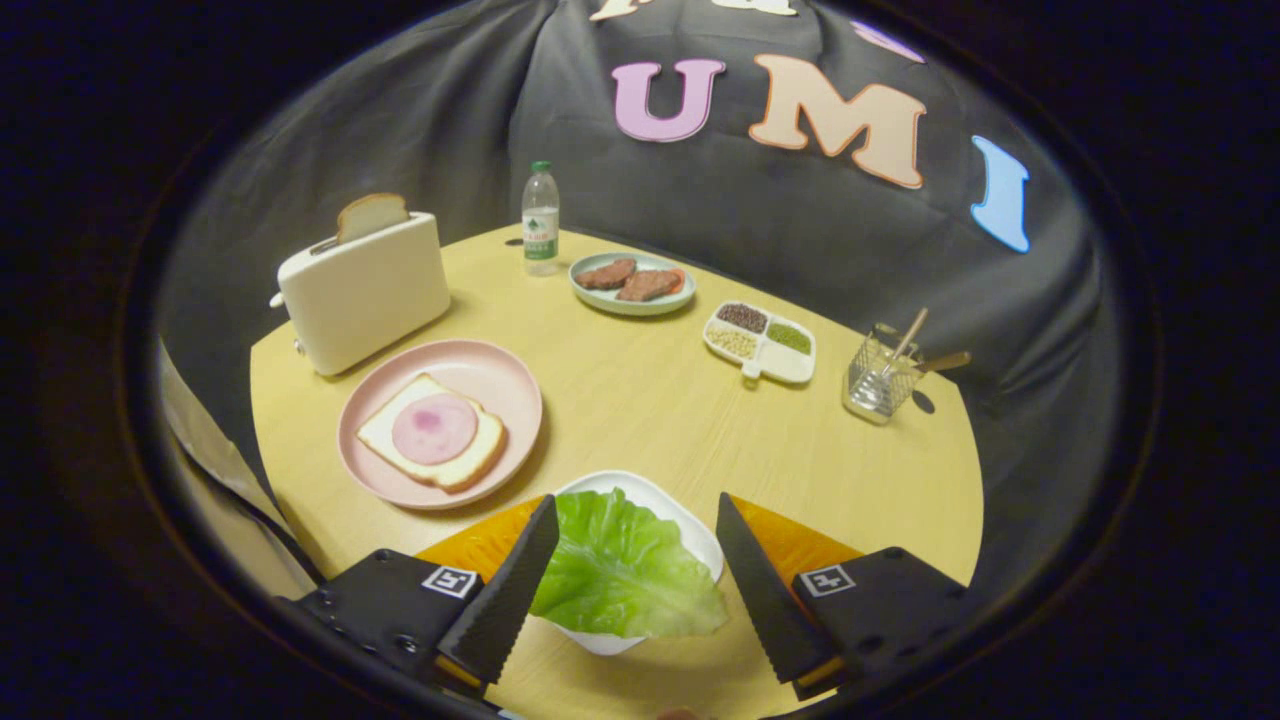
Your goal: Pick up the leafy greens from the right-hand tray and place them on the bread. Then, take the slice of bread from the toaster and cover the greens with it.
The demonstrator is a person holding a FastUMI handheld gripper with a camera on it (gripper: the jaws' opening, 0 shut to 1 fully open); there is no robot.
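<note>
Fingers spread wide, gripping nothing; gripper hangs over the near table edge. Between the fingers lies the greens leaf, resting in a white tray, its near edge drooping over the tray's rim. Neither finger touches the leaf, as far as I can tell.

Just beyond the left finger, at 11 o'clock from the tray, sits a pink plate with a bread slice on it, and a round of ham on top of the bread. Further out at 11 o'clock, just beside the plate, stands the toaster, second slice sticking up from its slot.

At 12 o'clock, far side of the table: a bottle, upright, and next to it a dish holding two brown patties. At 1 o'clock, a divided tray with grains or beans in three compartments, one bare. At 2 o'clock, a clear holder with utensil handles leaning out, well apart from the rest.
</note>
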